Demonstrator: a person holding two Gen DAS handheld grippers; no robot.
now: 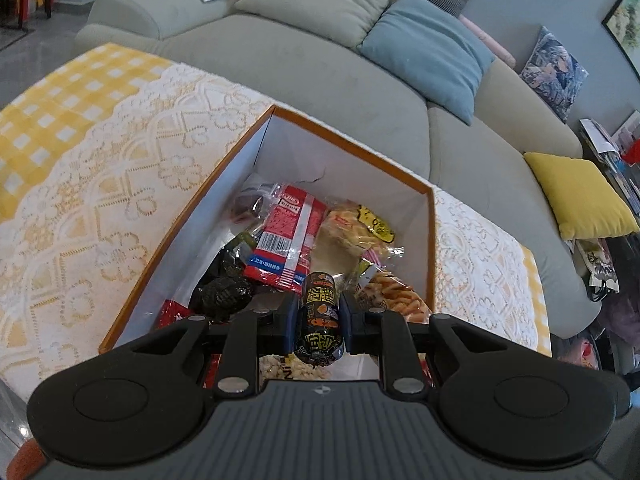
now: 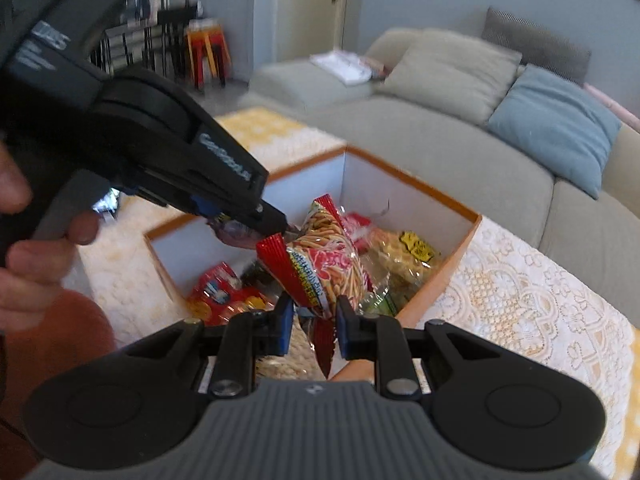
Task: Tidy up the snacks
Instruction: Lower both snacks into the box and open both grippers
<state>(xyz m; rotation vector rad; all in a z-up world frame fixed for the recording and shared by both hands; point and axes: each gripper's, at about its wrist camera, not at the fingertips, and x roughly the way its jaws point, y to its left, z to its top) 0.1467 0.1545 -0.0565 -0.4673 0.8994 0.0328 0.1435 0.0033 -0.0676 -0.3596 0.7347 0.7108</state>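
Right now my left gripper [image 1: 318, 322] is clamped on a dark sausage stick [image 1: 319, 318] above the snack box [image 1: 352, 152]. My right gripper [image 2: 311, 322] grips a red-edged noodle-snack bag [image 2: 324, 268] over that same box.

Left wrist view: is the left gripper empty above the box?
No, the left gripper is shut on a dark sausage-shaped snack, held over the orange-rimmed box of snacks.

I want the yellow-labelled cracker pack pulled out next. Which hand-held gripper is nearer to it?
Probably the left hand-held gripper, but it's close. It hangs over the box clamping a dark sausage stick, cracker pack just ahead. The right sits at the box's near edge holding a noodle-snack bag.
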